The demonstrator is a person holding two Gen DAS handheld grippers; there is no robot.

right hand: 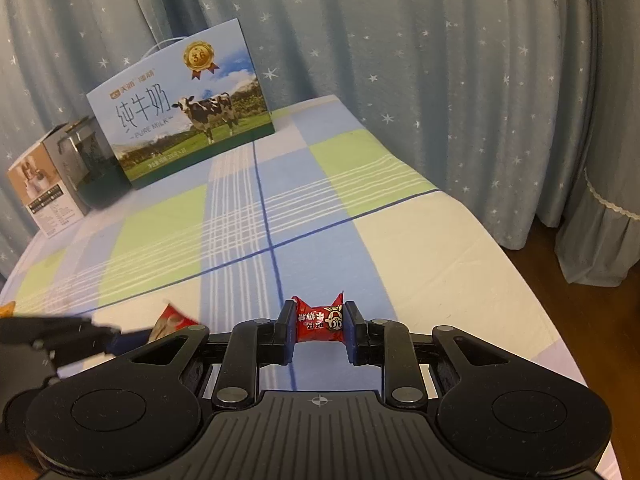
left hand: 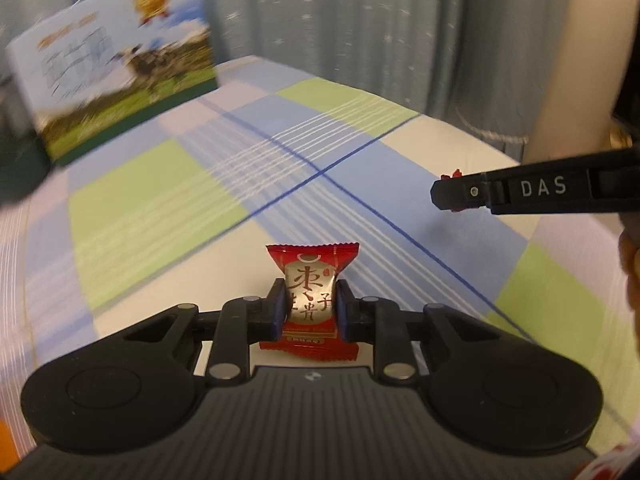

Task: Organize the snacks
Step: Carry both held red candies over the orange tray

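My left gripper [left hand: 310, 304] is shut on a red and silver snack packet [left hand: 310, 280] with Chinese characters, held above the checked tablecloth [left hand: 160, 208]. My right gripper [right hand: 319, 326] is shut on a small red wrapped candy [right hand: 319, 322] with a cartoon face. In the left wrist view the right gripper [left hand: 456, 192] comes in from the right, with a bit of the red candy [left hand: 454, 174] showing at its tip. In the right wrist view the left gripper [right hand: 132, 334] comes in from the left with its packet [right hand: 172, 322].
A blue milk carton box [right hand: 180, 108] with a cow picture stands at the far left of the table, and shows blurred in the left wrist view [left hand: 116, 72]. A smaller box [right hand: 48, 188] stands left of it. Star-patterned curtains [right hand: 400, 40] hang behind. The table edge [right hand: 520, 280] drops off at the right.
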